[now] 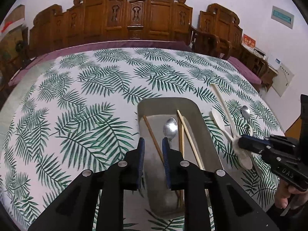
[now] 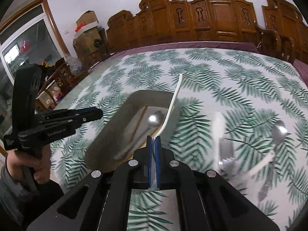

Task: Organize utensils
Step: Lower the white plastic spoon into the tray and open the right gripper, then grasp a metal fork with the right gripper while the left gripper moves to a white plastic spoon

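My right gripper (image 2: 153, 140) has its jaws pinched on a long white plastic spoon (image 2: 174, 104). The bowl end sits between the blue pads; the curved handle rises forward, over the right rim of the rectangular grey metal tray (image 2: 107, 134). In the left wrist view the same spoon (image 1: 221, 100) is held above the palm-leaf patterned tablecloth (image 1: 77, 105), just right of the tray (image 1: 204, 119).

My left gripper (image 1: 153, 144) hangs above the tray with its jaws spread and nothing between them. Below the gap lies a brown wooden chopstick (image 1: 152, 134). Beside it in the tray lie a silver metal spoon (image 1: 170, 129) and a pair of pale bamboo chopsticks (image 1: 184, 132).

On the cloth right of the tray lie a second white plastic spoon (image 1: 219, 121) and a small silver metal spoon (image 1: 246, 111).
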`<state>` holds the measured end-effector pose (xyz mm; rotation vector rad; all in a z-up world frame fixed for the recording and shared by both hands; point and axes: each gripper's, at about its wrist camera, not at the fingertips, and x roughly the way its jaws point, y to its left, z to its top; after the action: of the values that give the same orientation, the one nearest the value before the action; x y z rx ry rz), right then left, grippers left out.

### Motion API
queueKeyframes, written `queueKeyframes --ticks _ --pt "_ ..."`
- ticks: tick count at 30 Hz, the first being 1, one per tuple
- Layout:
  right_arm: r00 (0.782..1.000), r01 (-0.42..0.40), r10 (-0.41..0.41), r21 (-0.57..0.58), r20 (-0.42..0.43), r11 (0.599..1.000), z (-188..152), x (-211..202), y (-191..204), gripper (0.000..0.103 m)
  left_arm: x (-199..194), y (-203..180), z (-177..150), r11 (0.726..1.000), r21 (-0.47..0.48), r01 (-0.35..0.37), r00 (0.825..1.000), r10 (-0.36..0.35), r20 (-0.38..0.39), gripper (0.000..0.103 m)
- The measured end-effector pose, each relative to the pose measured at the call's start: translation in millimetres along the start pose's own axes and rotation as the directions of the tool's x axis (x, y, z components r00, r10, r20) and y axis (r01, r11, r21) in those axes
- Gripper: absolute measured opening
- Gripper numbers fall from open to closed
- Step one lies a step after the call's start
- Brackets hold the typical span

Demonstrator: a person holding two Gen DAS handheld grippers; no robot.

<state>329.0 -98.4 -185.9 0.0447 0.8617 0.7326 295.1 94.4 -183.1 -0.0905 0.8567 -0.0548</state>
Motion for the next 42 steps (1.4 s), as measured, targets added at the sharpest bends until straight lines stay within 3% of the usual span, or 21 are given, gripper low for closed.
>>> queueKeyframes --ticks 9,20,25,31,42 --pt "0.997 -0.033 0.031 -0.021 -0.076 0.999 4 43 37 0.004 -12 13 1 1.000 -0.006 -0.003 1.000 0.004 0.020 0.020" --pt "0.990 -0.068 0.067 -0.002 -0.122 0.998 1 75 48 0.008 -15 17 1 1.000 -0.014 -0.002 1.000 0.002 0.024 0.020" --pt "0.995 -0.049 0.047 -0.018 -0.092 0.999 2 58 41 0.008 -15 12 0 1.000 -0.006 0.006 1.000 -0.006 0.025 0.020" --pt "0.998 0.042 -0.045 -0.082 -0.032 0.996 3 18 21 0.008 -14 -1 -1 1.000 0.016 0.027 0.999 -0.028 0.023 0.021" --pt "0.977 0.213 -0.212 -0.116 0.025 0.970 -5 -39 -40 0.008 -11 -37 -3 0.995 0.068 0.079 0.997 -0.081 0.019 0.025"
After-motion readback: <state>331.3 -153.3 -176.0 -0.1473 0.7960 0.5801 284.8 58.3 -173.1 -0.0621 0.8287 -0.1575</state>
